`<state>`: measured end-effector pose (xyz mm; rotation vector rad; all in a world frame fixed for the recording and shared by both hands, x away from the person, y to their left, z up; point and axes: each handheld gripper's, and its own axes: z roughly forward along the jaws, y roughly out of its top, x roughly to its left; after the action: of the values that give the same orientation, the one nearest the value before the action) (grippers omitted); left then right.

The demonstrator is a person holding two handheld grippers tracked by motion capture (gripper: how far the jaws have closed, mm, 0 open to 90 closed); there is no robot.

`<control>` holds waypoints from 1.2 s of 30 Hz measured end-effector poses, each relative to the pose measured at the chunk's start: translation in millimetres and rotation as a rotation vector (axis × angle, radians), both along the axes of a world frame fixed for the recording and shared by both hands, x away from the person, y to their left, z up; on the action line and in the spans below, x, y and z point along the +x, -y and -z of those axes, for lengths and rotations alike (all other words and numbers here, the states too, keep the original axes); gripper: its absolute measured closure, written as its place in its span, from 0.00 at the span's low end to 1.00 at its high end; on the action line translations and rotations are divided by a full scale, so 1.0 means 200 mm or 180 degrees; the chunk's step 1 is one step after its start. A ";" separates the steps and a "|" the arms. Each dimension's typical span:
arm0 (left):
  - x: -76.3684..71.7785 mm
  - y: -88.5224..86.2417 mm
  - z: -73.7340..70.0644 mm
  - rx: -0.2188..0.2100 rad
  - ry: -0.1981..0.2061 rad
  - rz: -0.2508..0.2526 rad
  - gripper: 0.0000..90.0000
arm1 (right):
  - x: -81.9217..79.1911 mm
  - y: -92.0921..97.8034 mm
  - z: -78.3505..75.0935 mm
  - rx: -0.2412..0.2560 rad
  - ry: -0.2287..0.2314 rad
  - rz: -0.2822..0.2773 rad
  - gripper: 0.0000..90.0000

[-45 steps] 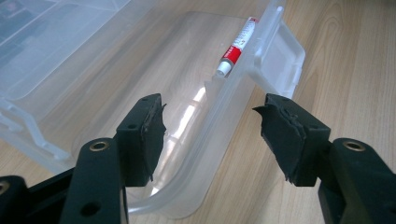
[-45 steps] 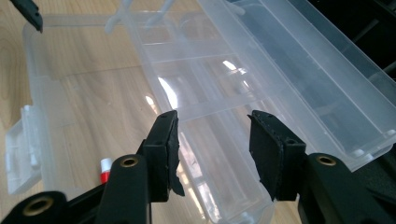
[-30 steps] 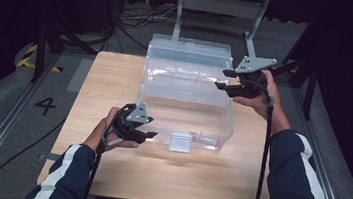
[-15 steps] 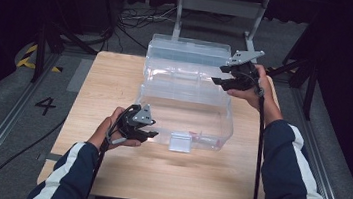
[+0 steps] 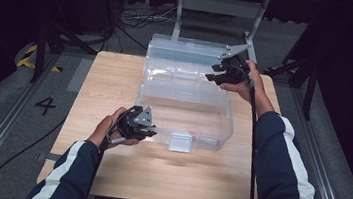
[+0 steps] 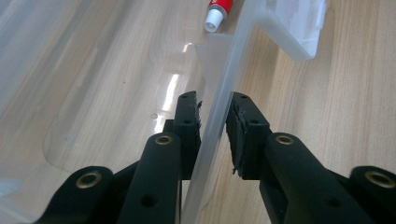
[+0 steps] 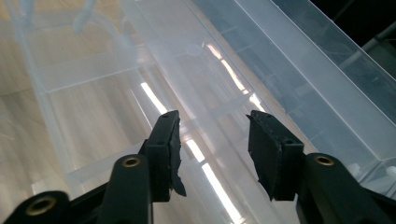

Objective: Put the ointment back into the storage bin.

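A clear plastic box (image 5: 183,111) stands open on the wooden table (image 5: 116,82), its lid (image 5: 185,50) tipped back behind it. My left gripper (image 5: 144,127) is at the box's near left corner. In the left gripper view this gripper (image 6: 214,128) is shut on the box's front wall (image 6: 233,65), one pad on each side. A red tube with a white cap (image 6: 217,10) lies inside the box. My right gripper (image 5: 216,76) hovers at the back right by the lid. In the right gripper view it (image 7: 212,135) stands open over clear plastic, holding nothing.
A white latch (image 5: 180,142) hangs on the box's front wall, also seen as the latch (image 6: 301,23) beyond my left jaws. Bare tabletop lies in front of the box and to its left. A metal stand (image 5: 220,6) and cables sit on the floor behind the table.
My right gripper has moved left and slightly back along the lid. The left hand has turned a little at the box's front corner; the lid now lies further back.
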<state>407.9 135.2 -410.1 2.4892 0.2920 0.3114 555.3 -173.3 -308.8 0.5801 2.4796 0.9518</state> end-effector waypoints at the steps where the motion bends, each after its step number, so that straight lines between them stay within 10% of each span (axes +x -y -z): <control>1: 0.00 0.00 0.00 -0.0013 -0.0012 -0.0005 0.84 | 0.01 0.00 0.00 -0.0042 -0.0003 -0.0011 0.64; 36: 0.03 0.00 0.01 -0.0040 -0.0133 0.0013 0.84 | 0.04 -0.05 -0.02 -0.0381 -0.0122 -0.0373 0.89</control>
<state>413.6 135.1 -412.2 2.4859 0.3050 0.2553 563.8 -163.3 -304.1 0.4220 2.6080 0.8342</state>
